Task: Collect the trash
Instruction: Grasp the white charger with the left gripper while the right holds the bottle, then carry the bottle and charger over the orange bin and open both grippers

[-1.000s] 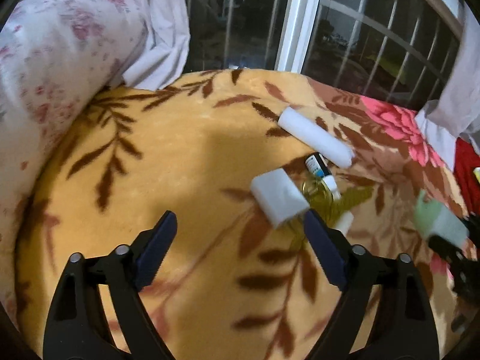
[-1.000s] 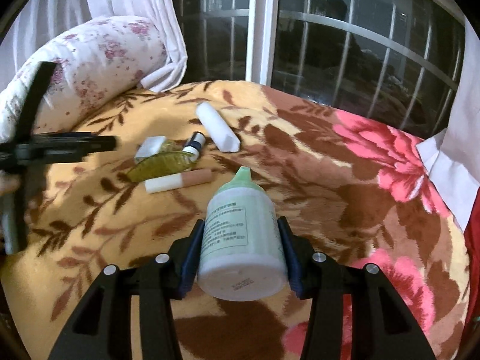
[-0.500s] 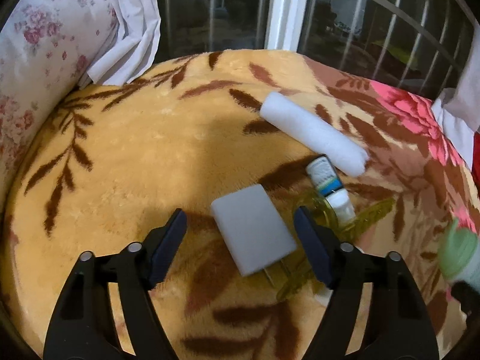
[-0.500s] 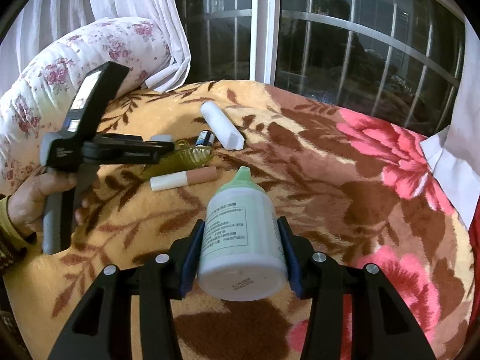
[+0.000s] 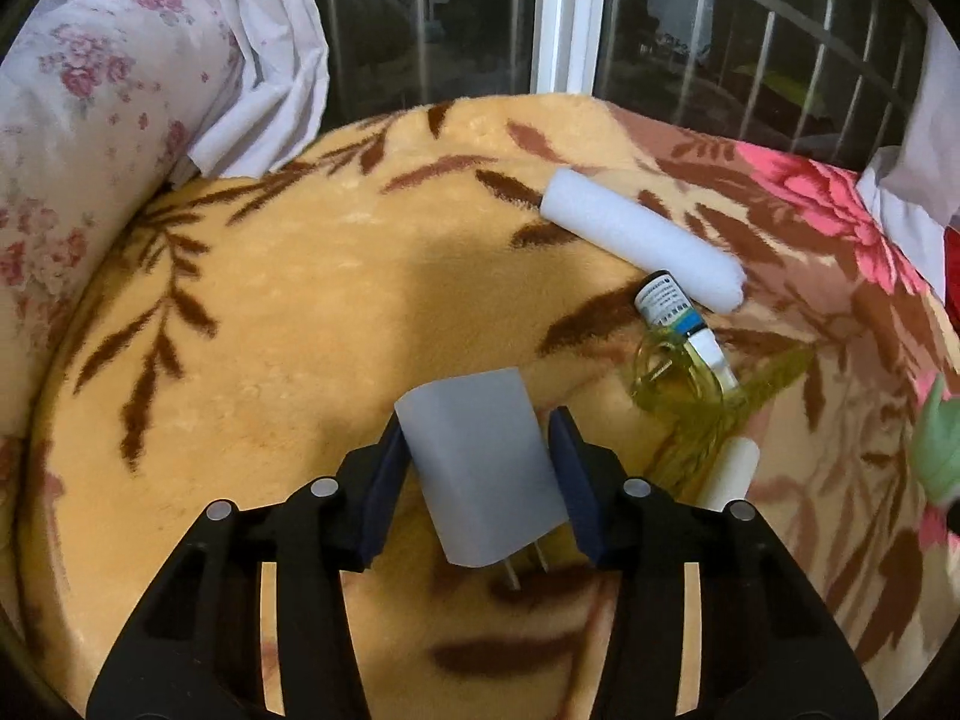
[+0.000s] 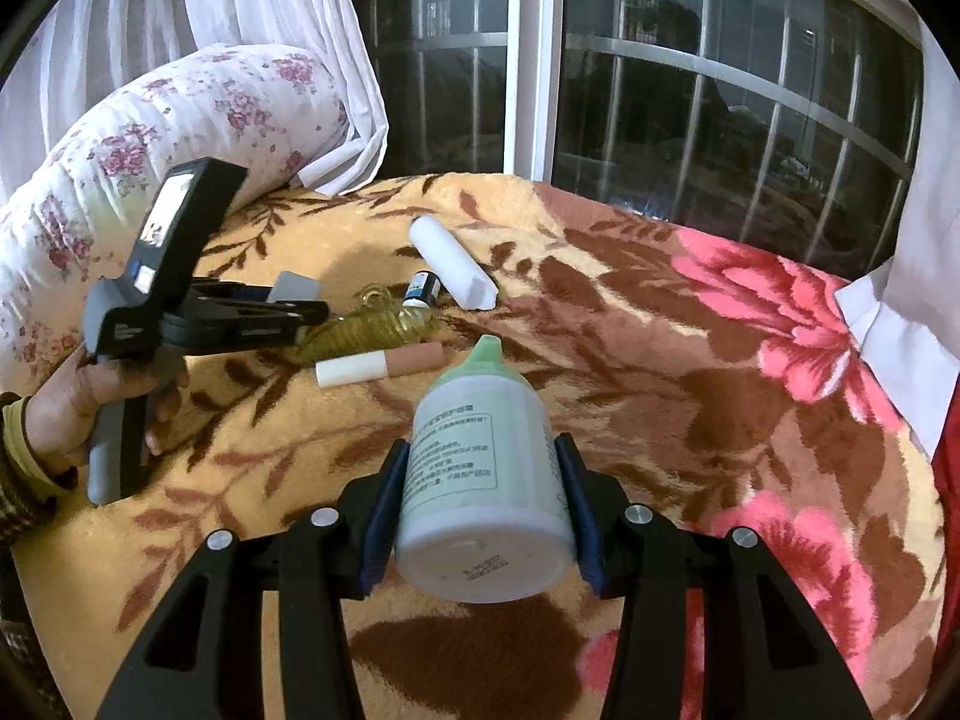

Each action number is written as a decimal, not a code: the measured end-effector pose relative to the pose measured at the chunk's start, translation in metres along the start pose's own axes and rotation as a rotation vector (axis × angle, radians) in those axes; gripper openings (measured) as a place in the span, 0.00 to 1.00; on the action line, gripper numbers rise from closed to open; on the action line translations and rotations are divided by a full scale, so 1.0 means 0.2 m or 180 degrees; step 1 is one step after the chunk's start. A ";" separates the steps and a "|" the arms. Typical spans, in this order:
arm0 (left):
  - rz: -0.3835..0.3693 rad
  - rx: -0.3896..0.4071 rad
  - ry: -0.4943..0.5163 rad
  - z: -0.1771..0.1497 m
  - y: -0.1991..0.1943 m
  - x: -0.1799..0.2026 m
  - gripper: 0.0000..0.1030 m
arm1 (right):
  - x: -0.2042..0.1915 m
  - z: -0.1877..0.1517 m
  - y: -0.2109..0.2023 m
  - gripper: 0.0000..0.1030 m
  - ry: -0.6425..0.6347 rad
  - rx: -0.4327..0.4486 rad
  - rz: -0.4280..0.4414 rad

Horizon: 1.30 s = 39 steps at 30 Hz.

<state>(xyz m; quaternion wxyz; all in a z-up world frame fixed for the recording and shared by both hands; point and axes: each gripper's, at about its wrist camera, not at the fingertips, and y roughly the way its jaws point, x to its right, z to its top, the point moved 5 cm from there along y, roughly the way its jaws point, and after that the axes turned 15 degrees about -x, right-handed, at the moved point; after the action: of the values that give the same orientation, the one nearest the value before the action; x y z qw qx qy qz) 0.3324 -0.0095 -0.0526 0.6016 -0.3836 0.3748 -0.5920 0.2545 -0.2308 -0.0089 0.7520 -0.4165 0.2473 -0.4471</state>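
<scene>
My left gripper (image 5: 477, 456) is shut on a white plug charger (image 5: 483, 468) that lies on the blanket, its two prongs pointing back at me; it also shows in the right wrist view (image 6: 294, 287). My right gripper (image 6: 483, 507) is shut on a pale green bottle (image 6: 480, 480) held above the blanket, nozzle pointing away. Beyond the charger lie a white foam roll (image 5: 642, 237), a small dropper bottle (image 5: 666, 303), a yellow clear plastic wrapper (image 5: 690, 384) and a white-and-pink tube (image 6: 381, 363).
The yellow and brown floral blanket (image 5: 270, 312) covers the bed. A flowered pillow (image 5: 90, 120) and a white curtain (image 5: 264, 60) stand at the left. A barred window (image 6: 720, 90) runs along the back. A white cloth (image 6: 894, 312) lies at the right edge.
My left gripper has moved forward over the charger and shut on it. My right gripper has kept hold of the green bottle and barely moved.
</scene>
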 end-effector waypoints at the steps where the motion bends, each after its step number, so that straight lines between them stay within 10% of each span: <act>1: -0.0014 0.0013 0.0021 -0.02 -0.02 -0.01 0.44 | 0.00 0.00 -0.01 0.47 -0.0004 0.0005 -0.0010; 28: -0.0248 0.0105 0.0471 -1.13 -0.82 -0.04 0.40 | -0.72 -0.50 -0.59 0.47 -0.0129 0.0158 0.0294; 39: -0.0567 -0.0237 0.0796 -1.86 -0.93 0.08 0.40 | -1.14 -1.07 -0.73 0.47 -0.0082 -0.0091 0.0719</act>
<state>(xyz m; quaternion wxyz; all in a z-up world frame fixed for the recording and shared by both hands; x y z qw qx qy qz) -0.0829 -0.0331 -0.0425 0.4808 -0.3606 0.4330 -0.6718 -0.0824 -0.1540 0.0010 0.7947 -0.4023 0.2893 -0.3505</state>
